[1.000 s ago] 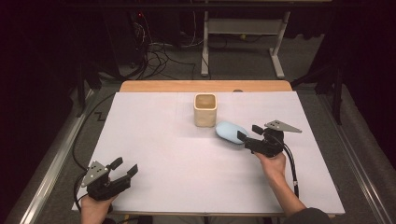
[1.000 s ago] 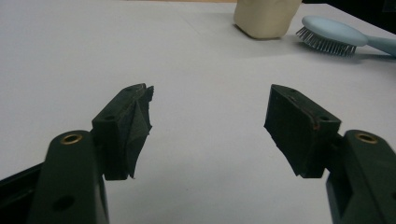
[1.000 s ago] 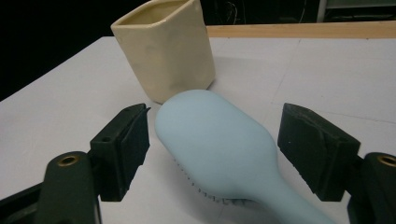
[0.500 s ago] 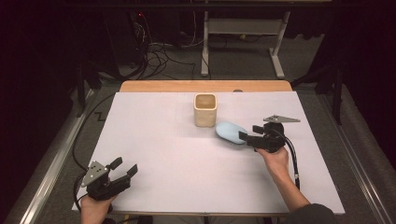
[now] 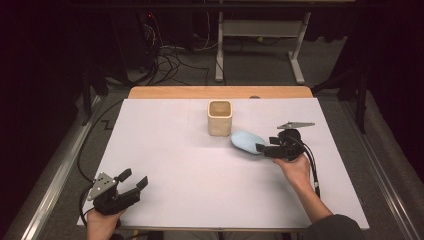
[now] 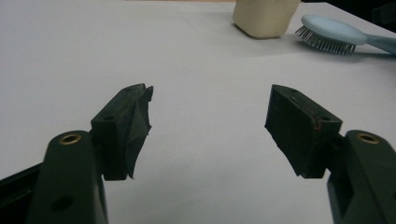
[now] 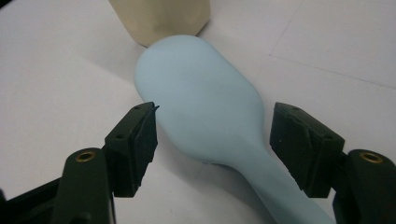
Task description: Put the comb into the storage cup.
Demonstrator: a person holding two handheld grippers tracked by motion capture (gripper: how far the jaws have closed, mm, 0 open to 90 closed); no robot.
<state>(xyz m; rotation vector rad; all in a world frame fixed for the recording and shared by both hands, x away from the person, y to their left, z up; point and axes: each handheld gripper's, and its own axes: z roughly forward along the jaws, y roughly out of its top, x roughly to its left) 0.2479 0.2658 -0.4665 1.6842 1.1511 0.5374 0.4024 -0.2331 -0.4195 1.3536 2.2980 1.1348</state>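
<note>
1. Hairbrush: pale blue plastic, oval head narrowing into a straight handle, smooth rounded back.
2. Pose: lies flat on the white table cover, bristles down, back up; pale bristles with small ball tips show under the head's edge in the left gripper view.
3. Location: right of table centre, head just beside the lower right corner of the cream square cup; contact between them can't be confirmed.
4. Handle runs away from the cup.
</note>
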